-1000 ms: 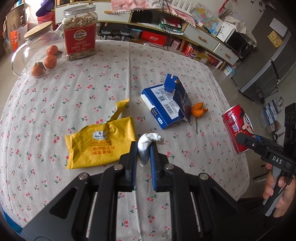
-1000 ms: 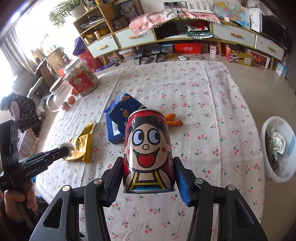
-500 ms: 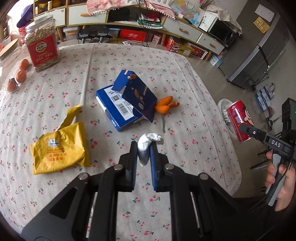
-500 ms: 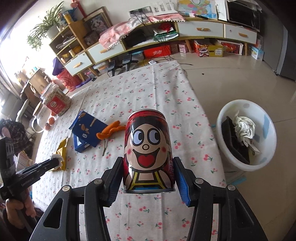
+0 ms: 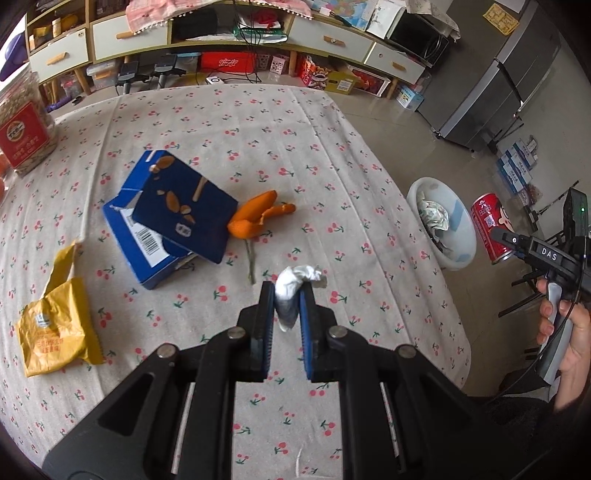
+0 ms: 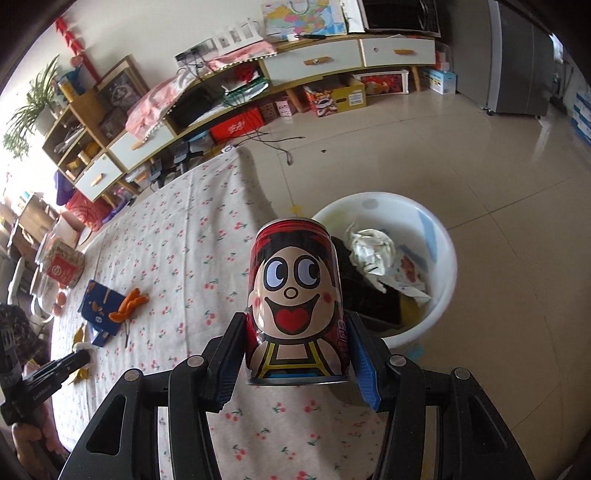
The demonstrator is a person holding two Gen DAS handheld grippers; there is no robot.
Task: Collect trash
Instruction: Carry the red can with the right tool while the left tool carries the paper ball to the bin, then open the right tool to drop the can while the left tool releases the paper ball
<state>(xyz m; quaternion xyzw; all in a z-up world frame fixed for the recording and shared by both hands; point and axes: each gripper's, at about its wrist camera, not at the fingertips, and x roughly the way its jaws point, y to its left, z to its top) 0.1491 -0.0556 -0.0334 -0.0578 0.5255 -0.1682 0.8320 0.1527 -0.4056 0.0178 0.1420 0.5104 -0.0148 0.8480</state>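
My left gripper (image 5: 287,295) is shut on a crumpled white tissue (image 5: 295,278), held above the cherry-print tablecloth (image 5: 258,129). My right gripper (image 6: 297,332) is shut on a red cartoon-face can (image 6: 295,302); the can also shows in the left wrist view (image 5: 493,227) at the right, beyond the table edge. A white trash basin (image 6: 443,251) with crumpled paper and dark trash stands on the floor just behind the can; it shows in the left wrist view (image 5: 458,254) too. On the table lie a blue box (image 5: 173,218), orange peel (image 5: 258,219) and a yellow wrapper (image 5: 55,332).
A jar with a red label (image 5: 22,133) stands at the table's far left. A low cabinet with drawers (image 5: 221,33) runs along the back wall, with boxes under it. A grey fridge (image 5: 498,81) stands at the right. The floor around the basin is tiled.
Both grippers have swung to the right. The can has moved from over the table to beside the basin. The tissue has moved toward the table's right edge; the basin now shows in the left wrist view.
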